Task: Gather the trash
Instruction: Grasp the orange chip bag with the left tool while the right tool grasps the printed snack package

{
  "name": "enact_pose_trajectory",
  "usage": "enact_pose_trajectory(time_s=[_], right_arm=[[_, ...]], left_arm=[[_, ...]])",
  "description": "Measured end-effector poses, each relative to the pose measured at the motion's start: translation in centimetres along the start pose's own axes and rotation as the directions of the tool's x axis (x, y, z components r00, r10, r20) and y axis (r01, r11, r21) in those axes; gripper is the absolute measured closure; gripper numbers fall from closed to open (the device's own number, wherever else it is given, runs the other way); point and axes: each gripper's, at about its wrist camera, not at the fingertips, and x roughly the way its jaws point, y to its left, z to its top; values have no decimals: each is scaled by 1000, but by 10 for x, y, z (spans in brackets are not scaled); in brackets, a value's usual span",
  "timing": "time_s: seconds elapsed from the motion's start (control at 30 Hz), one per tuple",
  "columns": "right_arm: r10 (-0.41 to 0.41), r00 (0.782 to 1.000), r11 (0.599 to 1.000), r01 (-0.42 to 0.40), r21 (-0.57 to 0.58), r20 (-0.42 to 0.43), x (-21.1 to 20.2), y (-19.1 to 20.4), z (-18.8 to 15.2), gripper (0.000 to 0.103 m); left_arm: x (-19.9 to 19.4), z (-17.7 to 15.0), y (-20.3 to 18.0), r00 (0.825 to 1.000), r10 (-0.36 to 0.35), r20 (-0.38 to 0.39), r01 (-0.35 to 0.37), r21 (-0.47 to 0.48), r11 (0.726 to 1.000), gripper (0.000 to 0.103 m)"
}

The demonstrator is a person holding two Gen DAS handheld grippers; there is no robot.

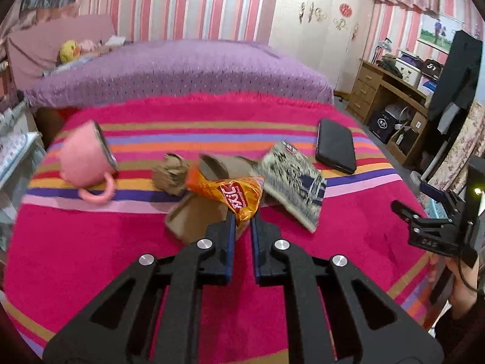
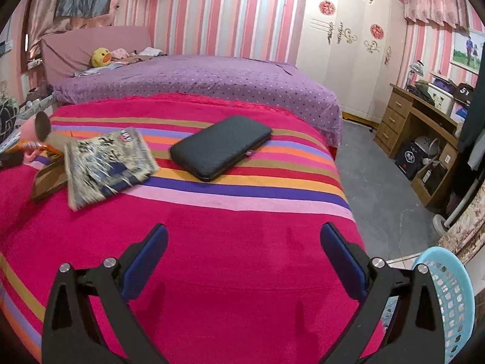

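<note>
My left gripper [image 1: 242,217] is shut on the lower corner of an orange snack wrapper [image 1: 227,191], which hangs just above the striped blanket [image 1: 91,242]. Behind the wrapper lie a flattened brown cardboard piece [image 1: 194,215] and a crumpled brown paper ball [image 1: 171,176]. My right gripper [image 2: 244,242] stands open over bare blanket [image 2: 242,261], nothing between its fingers. A light blue plastic basket [image 2: 451,297] sits at the bed's right edge in the right wrist view. The wrapper is barely visible at the far left of that view.
A pink mug [image 1: 86,160] lies on its side at the left. A booklet [image 1: 292,179] and a black case [image 1: 335,145] rest right of the trash. A wooden desk [image 2: 418,133] stands beyond the grey floor. The right hand's device [image 1: 436,227] shows at the left view's right edge.
</note>
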Motion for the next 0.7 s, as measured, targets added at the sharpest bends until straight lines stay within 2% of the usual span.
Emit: enact_pose_trajectory(time_s=[0.1, 0.23, 0.4, 0.5, 0.57, 0.7], right_arm=[[41, 999, 999, -41, 4, 0, -4, 14, 2, 5], [66, 998, 996, -67, -52, -7, -2, 46, 6, 5], [135, 991, 981, -136, -136, -13, 1, 99, 20, 5], [159, 987, 967, -160, -199, -24, 9, 130, 28, 6], [162, 986, 958, -168, -231, -43, 19, 145, 31, 10], [163, 981, 944, -185, -272, -104, 40, 167, 31, 29]], left_arm=[[-18, -4, 11, 999, 32, 31, -32, 18, 999, 95], [-31, -9, 43, 996, 79, 44, -77, -29, 997, 96], [-39, -12, 81, 994, 102, 43, -98, -91, 991, 96], [-40, -16, 98, 988, 150, 33, -146, -114, 983, 96], [-38, -17, 106, 987, 158, 25, -154, -135, 979, 96], [-37, -15, 109, 988, 153, 31, -147, -144, 979, 96]])
